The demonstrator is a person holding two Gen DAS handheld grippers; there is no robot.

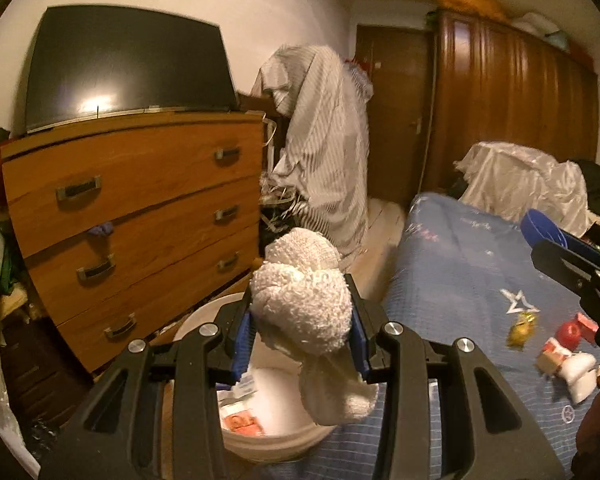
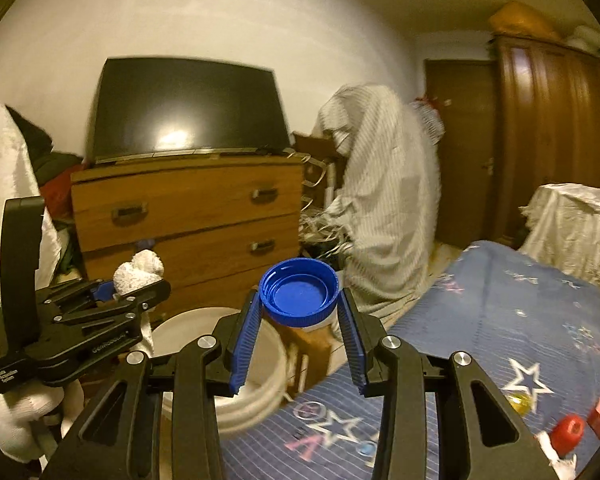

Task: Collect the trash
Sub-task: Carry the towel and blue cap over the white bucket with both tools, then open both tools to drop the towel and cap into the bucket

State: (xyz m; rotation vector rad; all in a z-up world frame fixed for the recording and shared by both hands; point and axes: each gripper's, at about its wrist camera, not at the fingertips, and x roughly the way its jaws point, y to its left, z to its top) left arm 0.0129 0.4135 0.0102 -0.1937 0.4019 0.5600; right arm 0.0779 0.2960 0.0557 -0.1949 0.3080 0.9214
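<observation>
Left wrist view, left claw: my left gripper is squeezed tight on a white fluffy rag. The rag bulges above the blue pads and a loose tail hangs down below them.
Left wrist view, bucket: the white bucket sits right under the rag, on the floor by the near edge of the bed. Papers already lie inside it.
Left wrist view, more trash: a red cap, a gold wrapper and small scraps lie on the bed, off to my right.
Right wrist view, right claw: my right gripper holds a blue lid between its fingertips, open side facing me. The jaws stand fairly wide around it.
Right wrist view, bucket: the bucket lies below and to the left of the lid, near the bed's edge.
Which is nearer: I think the left gripper is closer, nearly over the bucket. The right one must go left and down.
</observation>
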